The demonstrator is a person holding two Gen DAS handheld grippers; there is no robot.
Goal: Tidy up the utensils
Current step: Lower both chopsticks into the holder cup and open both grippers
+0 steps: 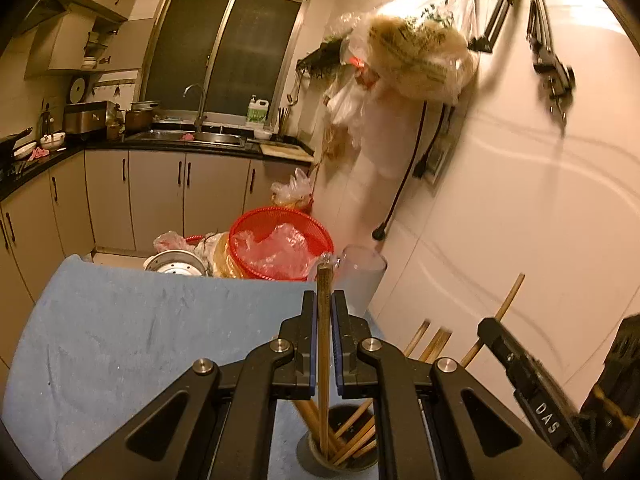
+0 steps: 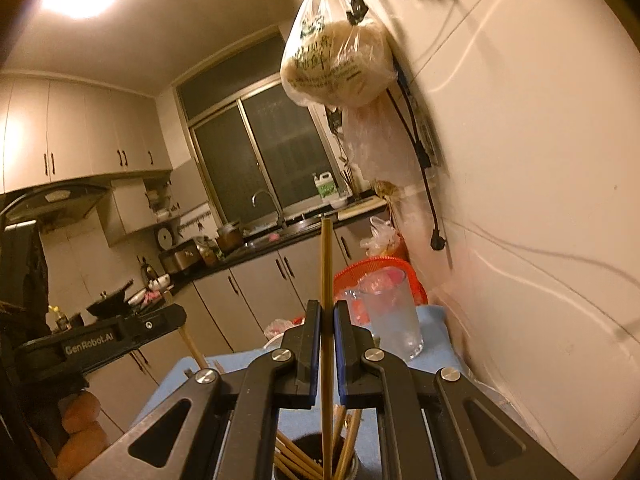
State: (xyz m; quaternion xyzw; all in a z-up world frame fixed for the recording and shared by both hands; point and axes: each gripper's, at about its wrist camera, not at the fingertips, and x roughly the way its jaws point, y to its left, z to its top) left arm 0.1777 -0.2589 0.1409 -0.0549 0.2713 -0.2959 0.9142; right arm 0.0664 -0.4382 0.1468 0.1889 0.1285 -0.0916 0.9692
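Both grippers clamped on chopsticks: left gripper [image 1: 324, 308] pinching one chopstick [image 1: 323, 344], right gripper [image 2: 327, 320] another [image 2: 327, 280], tips probably inside the holder [image 1: 316, 460]. Light, stiff, slippery; best gripped mid-shaft.

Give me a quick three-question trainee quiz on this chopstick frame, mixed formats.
1. True or false: the left gripper is shut on a chopstick.
2. The lower end of the right gripper's chopstick is: A) flat on the blue cloth B) down in the chopstick holder C) inside the frosted cup.
3. Fill in: the mesh basket behind the table is ____ in colour.

Key: 1 true; 2 B; 3 red.
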